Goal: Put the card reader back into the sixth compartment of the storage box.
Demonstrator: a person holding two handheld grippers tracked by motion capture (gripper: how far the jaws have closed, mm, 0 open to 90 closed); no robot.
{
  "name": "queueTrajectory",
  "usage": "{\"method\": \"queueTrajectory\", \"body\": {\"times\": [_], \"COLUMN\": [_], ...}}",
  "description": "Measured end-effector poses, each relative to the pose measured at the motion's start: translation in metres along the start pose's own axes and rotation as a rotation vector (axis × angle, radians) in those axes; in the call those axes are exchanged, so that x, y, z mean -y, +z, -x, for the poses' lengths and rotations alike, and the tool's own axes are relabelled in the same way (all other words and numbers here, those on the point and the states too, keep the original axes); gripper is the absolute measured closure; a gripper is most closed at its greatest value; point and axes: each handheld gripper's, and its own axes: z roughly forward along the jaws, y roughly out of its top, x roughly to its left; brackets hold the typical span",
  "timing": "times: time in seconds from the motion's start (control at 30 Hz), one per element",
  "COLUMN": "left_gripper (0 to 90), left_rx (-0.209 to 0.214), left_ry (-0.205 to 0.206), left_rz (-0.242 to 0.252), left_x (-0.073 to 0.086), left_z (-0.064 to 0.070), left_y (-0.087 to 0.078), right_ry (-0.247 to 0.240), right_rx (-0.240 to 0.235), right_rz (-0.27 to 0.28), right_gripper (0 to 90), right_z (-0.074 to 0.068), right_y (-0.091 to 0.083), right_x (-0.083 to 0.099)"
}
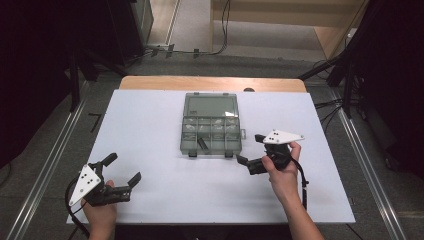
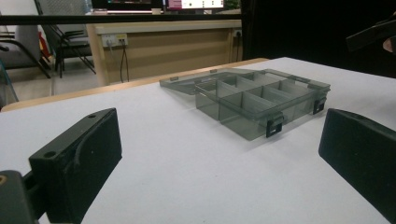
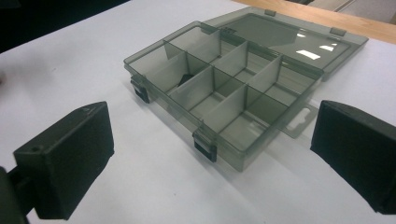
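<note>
Nearest you, your left gripper sits low at the near left corner of the white table, jaws spread wide with nothing between them and nothing touching them; in the left gripper view only bare table lies between the two black jaws. It is well apart from the box, so the risk on that side is small, unless you swing in fast and knock the box sideways.

Your right gripper is farther in and also spread wide and empty. It hovers just beside the near right corner of the compartment box, with one jaw close to the box's front edge. I judge this the likelier trouble: the box looks light and thin-walled, so a jaw that catches the front wall or one of the dark latches could skate it across the smooth table instead of gripping it.

The box itself lies open at the middle of the table, its smoky clear tray toward you and its lid folded flat behind. A small dark item rests in one near compartment; I can't tell what it is. Reaching for it with jaws this wide may foul the thin dividers, and closing the lid carelessly could pinch a jaw or tip the tray
</note>
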Motion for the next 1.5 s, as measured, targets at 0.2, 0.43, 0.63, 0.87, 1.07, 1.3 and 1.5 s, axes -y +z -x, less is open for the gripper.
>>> {"method": "queueTrajectory", "body": {"times": [0.2,0.43,0.63,0.87,1.07,1.3,1.5], "left_gripper": [0.0,0.0,0.0,0.0,0.0,0.0,0.0], "left_rx": [0.0,-0.001,-0.001,-0.002,-0.002,-0.002,-0.001], "left_ry": [0.003,0.004,0.005,0.007,0.008,0.008,0.005], "left_rz": [-0.001,-0.002,-0.003,-0.004,-0.004,-0.005,-0.003], "left_x": [0.0,0.0,0.0,0.0,0.0,0.0,0.0], "left_z": [0.0,0.0,0.0,0.001,0.001,0.001,0.001], "left_y": [0.0,0.0,0.0,0.0,0.0,0.0,0.0], "right_ry": [0.019,0.027,0.037,0.059,0.076,0.095,0.126], "right_rx": [0.01,0.025,0.041,0.052,0.069,0.09,0.112], "right_rz": [0.022,0.037,0.048,0.064,0.07,0.088,0.126], "right_gripper": [0.0,0.0,0.0,0.0,0.0,0.0,0.0], "right_z": [0.005,0.01,0.014,0.019,0.023,0.028,0.035], "right_y": [-0.014,-0.028,-0.04,-0.051,-0.06,-0.073,-0.089], "right_x": [0.01,0.02,0.03,0.043,0.054,0.064,0.073]}}
